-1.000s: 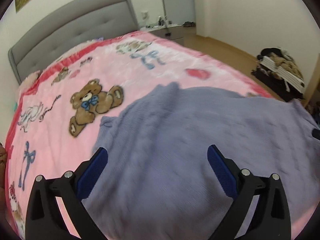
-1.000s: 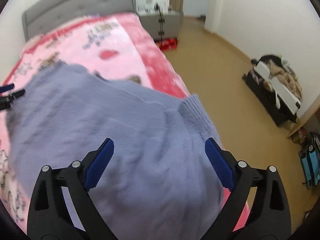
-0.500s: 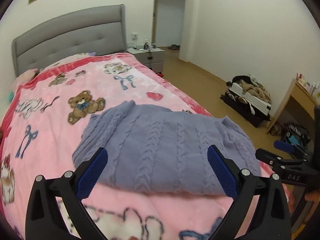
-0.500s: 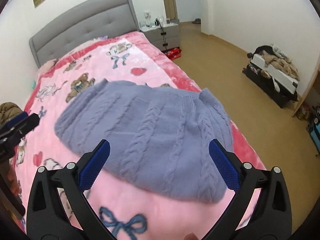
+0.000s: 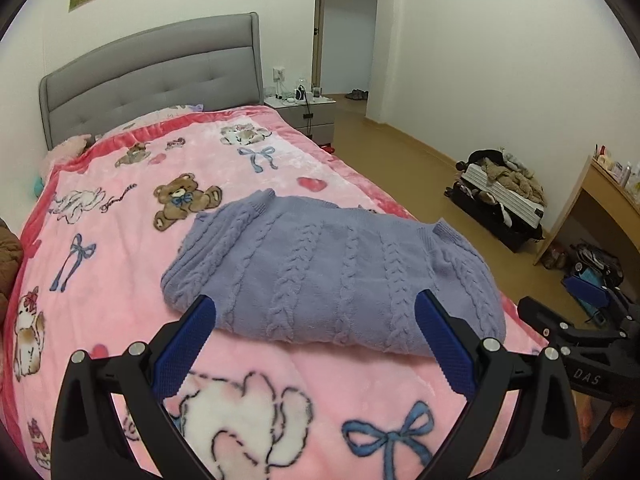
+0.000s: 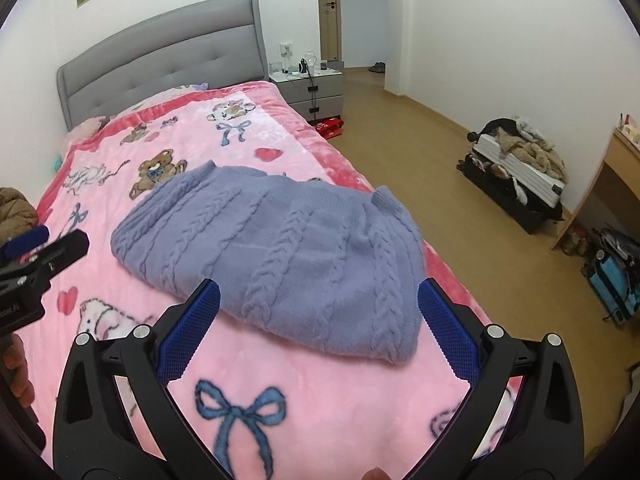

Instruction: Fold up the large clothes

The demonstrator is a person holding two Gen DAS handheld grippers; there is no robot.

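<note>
A bedroom with a wood floor holds a bed under a pink blanket printed with bears and bows, a grey headboard behind it. The purple sweater lies folded into a flat bundle across the blanket, its right end close to the bed's right edge. Compared with a second ago, when knit filled both views close up, both grippers have drawn back and the whole bundle is in sight. The left gripper has its fingers wide apart, holding nothing, above bare blanket just short of the sweater's near fold. The right gripper is likewise spread and empty. Open blanket lies left of the sweater and in front of it. A nightstand stands beside the headboard, and an open suitcase sits against the far wall.
</note>
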